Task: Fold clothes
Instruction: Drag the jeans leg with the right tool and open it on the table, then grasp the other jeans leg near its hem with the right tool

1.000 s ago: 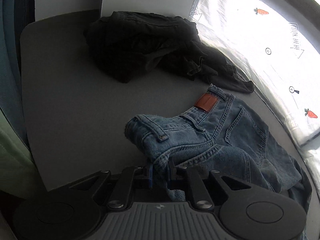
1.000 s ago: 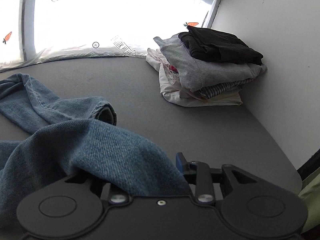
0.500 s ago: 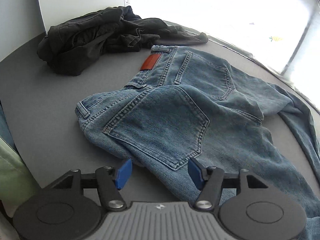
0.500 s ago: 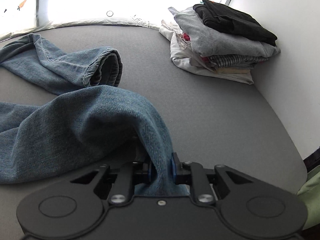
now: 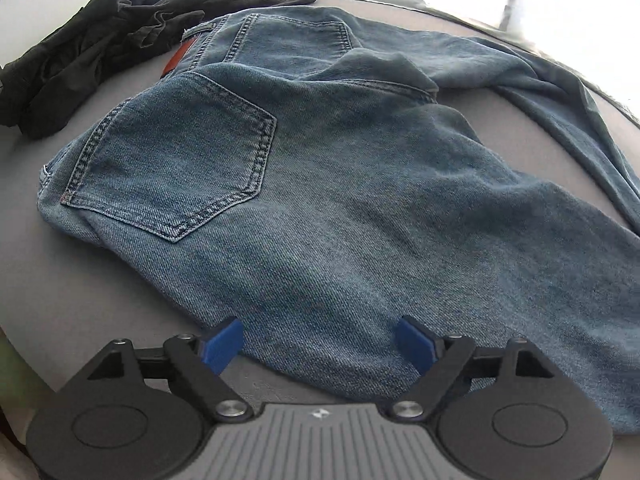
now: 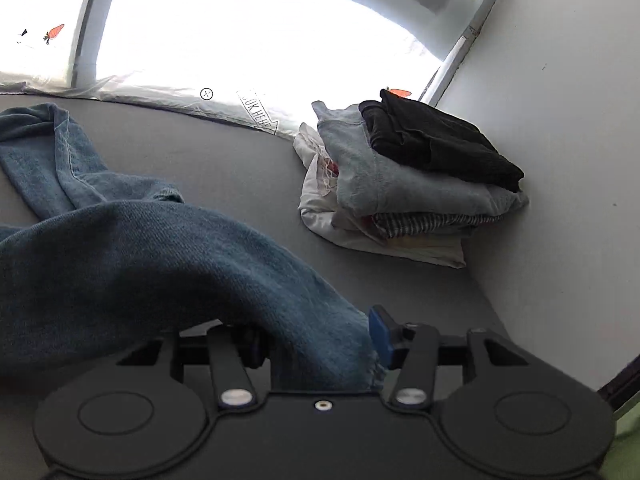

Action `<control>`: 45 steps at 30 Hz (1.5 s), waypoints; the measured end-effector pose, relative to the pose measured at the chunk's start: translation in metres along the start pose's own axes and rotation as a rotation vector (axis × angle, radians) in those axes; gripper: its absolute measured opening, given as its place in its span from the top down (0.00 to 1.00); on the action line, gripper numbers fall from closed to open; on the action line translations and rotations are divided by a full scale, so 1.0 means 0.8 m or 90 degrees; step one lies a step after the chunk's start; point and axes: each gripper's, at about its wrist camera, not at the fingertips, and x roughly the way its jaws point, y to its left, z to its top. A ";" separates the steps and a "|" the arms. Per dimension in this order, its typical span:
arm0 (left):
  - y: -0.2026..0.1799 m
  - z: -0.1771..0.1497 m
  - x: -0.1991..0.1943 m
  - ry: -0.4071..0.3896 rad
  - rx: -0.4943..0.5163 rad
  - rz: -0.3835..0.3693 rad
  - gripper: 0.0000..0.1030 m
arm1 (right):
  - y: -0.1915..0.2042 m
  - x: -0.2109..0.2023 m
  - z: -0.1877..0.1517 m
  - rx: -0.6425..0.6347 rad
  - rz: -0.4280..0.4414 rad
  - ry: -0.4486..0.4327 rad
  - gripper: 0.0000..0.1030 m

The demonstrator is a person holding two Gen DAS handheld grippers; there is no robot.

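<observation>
A pair of blue jeans (image 5: 320,184) lies back side up on the grey table (image 5: 60,300), waist to the left, legs running right. My left gripper (image 5: 318,344) is open and empty, its blue pads just above the near edge of the jeans. In the right wrist view a jeans leg (image 6: 160,248) drapes between the fingers of my right gripper (image 6: 320,344). Its jaws stand apart, with the right blue pad (image 6: 380,336) beside the frayed hem and the left pad hidden under denim. The other leg (image 6: 60,168) lies on the table to the left.
A crumpled black garment (image 5: 92,52) lies at the far left of the table beyond the jeans. A stack of folded clothes (image 6: 408,184) sits at the far right against the white wall (image 6: 560,120). A bright white sheet with carrot prints (image 6: 240,40) borders the far edge.
My left gripper let go of the jeans waist, opened and moved right along the near edge. My right gripper was shut on the leg hem half a second ago; its jaws now stand apart.
</observation>
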 end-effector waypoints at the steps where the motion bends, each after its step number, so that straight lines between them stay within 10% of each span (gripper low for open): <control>1: 0.002 0.000 0.001 0.004 -0.003 0.000 0.06 | -0.005 0.010 -0.011 0.018 0.003 0.037 0.60; 3: 0.006 0.000 0.003 0.012 -0.009 -0.001 0.03 | -0.017 0.028 -0.033 0.057 0.010 0.107 0.60; 8: 0.007 0.002 0.005 0.019 -0.007 0.003 0.00 | -0.054 0.006 -0.040 0.187 0.050 0.076 0.52; 24: 0.007 -0.001 0.009 0.019 -0.007 -0.004 0.00 | 0.043 0.100 0.026 0.175 0.164 0.115 0.63; 30: 0.009 -0.002 0.008 0.015 -0.014 -0.007 0.00 | 0.041 0.073 -0.030 0.210 0.145 0.190 0.65; 38: 0.012 0.000 0.008 0.012 -0.015 -0.008 0.00 | 0.055 0.070 -0.027 0.139 0.126 0.169 0.61; 45: 0.011 0.001 0.006 0.011 -0.016 -0.009 0.00 | 0.093 0.075 -0.014 -0.094 0.121 0.120 0.55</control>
